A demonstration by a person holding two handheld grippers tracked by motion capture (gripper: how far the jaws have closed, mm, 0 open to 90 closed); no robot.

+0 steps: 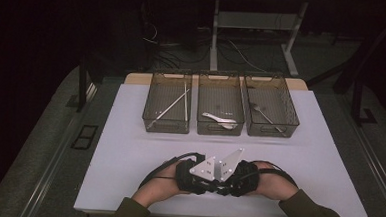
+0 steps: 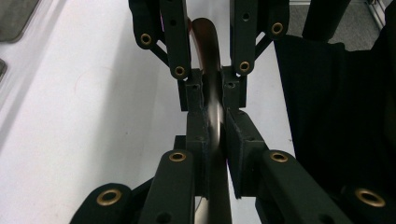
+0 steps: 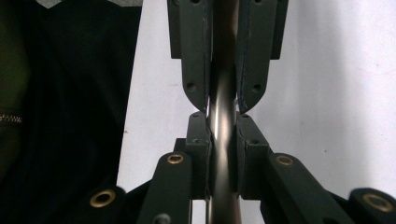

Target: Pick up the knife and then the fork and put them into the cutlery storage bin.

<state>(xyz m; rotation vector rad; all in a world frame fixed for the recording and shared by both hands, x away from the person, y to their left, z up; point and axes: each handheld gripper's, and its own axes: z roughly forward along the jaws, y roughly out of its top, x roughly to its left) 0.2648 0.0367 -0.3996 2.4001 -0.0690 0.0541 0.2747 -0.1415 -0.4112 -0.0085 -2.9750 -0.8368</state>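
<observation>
At the front middle of the white table (image 1: 128, 160), my two grippers meet tip to tip. A slim metal cutlery handle (image 2: 205, 37) runs between them. In the left gripper view, my left gripper (image 2: 215, 126) is shut on the handle. Just beyond it, the right gripper (image 2: 212, 84) clamps the same handle. The right gripper view shows the same from the other side: my right gripper (image 3: 223, 140) is shut on the handle (image 3: 222, 119), and the left gripper (image 3: 223, 88) faces it. From above, the left gripper (image 1: 209, 182) and right gripper (image 1: 227, 183) hide the utensil.
Three clear bins stand in a row at the back of the table. The left bin (image 1: 165, 127) holds chopsticks (image 1: 171, 106), the middle bin (image 1: 219, 131) spoons (image 1: 220, 121), the right bin (image 1: 271, 131) a fork (image 1: 266, 114). The person's dark sleeve (image 2: 336, 116) is close by.
</observation>
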